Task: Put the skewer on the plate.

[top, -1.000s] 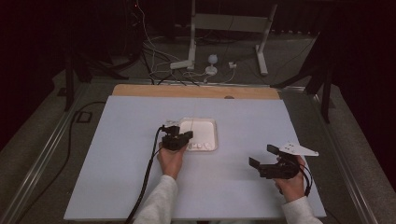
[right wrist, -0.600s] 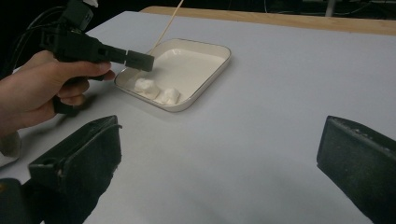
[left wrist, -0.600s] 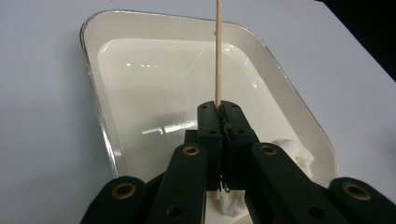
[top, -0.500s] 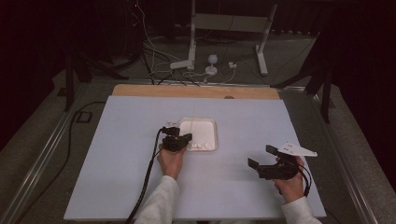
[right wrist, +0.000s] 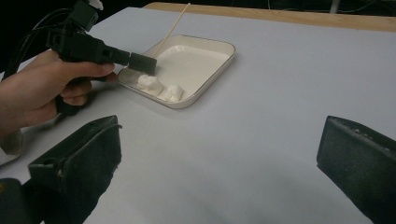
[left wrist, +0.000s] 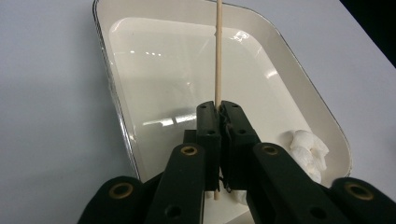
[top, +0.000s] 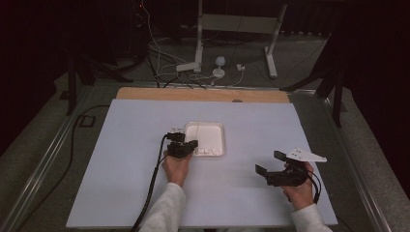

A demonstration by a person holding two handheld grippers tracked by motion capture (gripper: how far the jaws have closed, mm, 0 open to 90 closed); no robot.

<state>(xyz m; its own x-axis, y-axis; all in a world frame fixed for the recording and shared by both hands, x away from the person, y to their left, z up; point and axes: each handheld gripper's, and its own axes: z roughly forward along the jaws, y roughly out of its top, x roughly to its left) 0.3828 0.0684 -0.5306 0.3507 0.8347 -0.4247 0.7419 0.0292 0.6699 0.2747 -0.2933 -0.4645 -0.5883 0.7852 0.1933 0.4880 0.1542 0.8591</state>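
We see a pale lilac-white table [top: 121,159] with a tan wooden far edge, a cream tray [left wrist: 163,70] holding white lumps [left wrist: 306,147], a light-wood skewer [left wrist: 217,56], and black grippers.

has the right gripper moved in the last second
Barely. In the high view the right gripper has crept slightly left, toward the tray, and hangs open above the table.
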